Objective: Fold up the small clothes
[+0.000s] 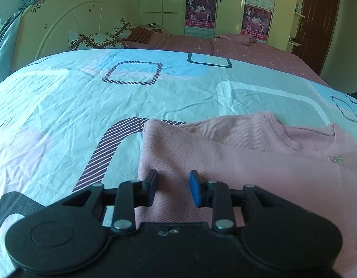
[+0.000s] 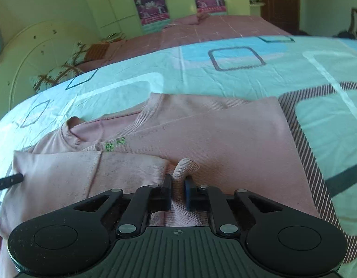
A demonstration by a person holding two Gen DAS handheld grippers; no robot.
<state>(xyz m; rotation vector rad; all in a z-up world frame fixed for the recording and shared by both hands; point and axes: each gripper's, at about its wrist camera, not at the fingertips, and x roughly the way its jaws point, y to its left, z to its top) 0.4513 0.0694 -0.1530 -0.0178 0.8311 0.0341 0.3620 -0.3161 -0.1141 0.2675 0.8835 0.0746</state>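
Observation:
A small pink sweater point(image 1: 236, 159) lies on the bed with both sides folded in over the body; its neckline and green embroidered letters point(image 2: 114, 144) show. My left gripper point(image 1: 173, 180) is open and hovers just above the sweater's left folded edge, with nothing between its jaws. My right gripper point(image 2: 178, 183) is shut on the ribbed pink sleeve cuff point(image 2: 185, 168), which sticks up between the jaws over the middle of the sweater point(image 2: 224, 143).
The sweater rests on a light blue patterned bedsheet point(image 1: 85, 106). A dark rod-like tip point(image 2: 9, 180) touches the sweater's left edge in the right wrist view. Behind are a pink bed point(image 1: 236, 46), pillows point(image 1: 97, 39), a headboard and wardrobes.

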